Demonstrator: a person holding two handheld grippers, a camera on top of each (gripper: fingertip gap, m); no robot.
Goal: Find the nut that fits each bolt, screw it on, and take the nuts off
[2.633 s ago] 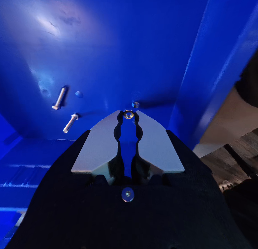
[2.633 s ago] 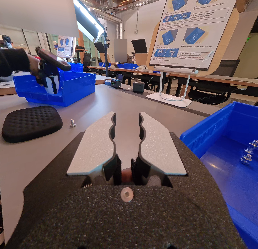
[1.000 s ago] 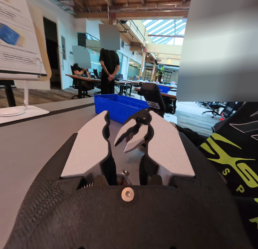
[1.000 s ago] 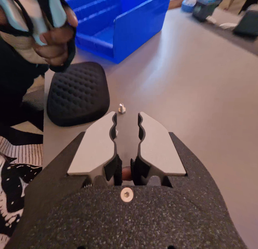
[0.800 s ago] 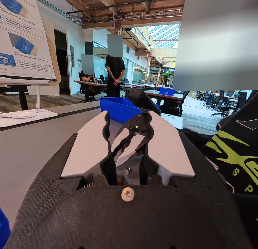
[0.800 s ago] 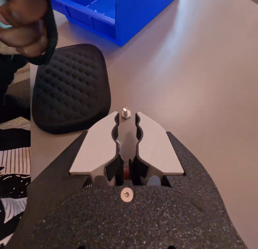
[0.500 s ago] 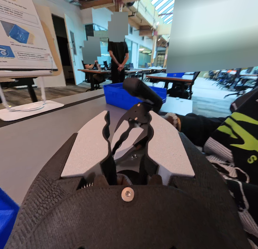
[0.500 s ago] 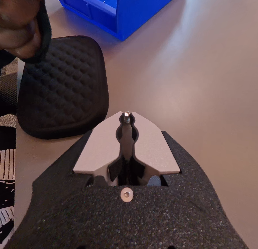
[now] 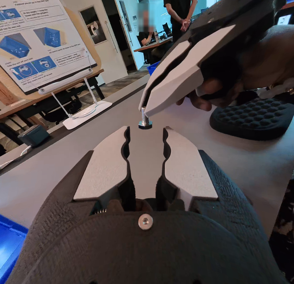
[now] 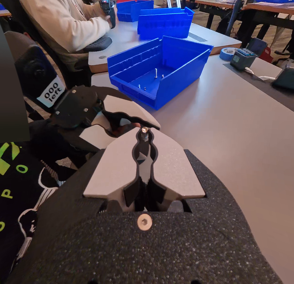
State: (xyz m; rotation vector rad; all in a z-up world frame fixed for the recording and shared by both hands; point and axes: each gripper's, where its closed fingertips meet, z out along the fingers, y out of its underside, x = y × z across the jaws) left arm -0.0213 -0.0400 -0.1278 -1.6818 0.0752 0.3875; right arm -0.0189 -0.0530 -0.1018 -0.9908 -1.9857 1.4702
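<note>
My right gripper (image 10: 144, 130) is shut on the threaded end of a short silver bolt (image 10: 144, 133). In the left wrist view the bolt (image 9: 144, 118) hangs head down from the right gripper's tips (image 9: 144, 108), just above the grey table (image 9: 47, 172). My left gripper (image 9: 146, 129) is open and empty, with its tips on either side of the bolt's hex head and not touching it. In the right wrist view the left gripper's fingers (image 10: 127, 110) reach in from the left towards the bolt.
A blue bin (image 10: 179, 85) with a few loose bolts (image 10: 155, 73) stands on the table behind. A black dimpled pad (image 9: 254, 117) lies at the right. An instruction board on a white stand (image 9: 39, 37), a tape roll (image 10: 227, 52) and small dark boxes (image 10: 243, 58) sit at the far edge. Left and right tips are no more than a few centimetres apart.
My right gripper came down on the bolt standing on the table, shut on its thread and lifted it. My left gripper left the bin, turned to face the bolt and narrowed its jaws.
</note>
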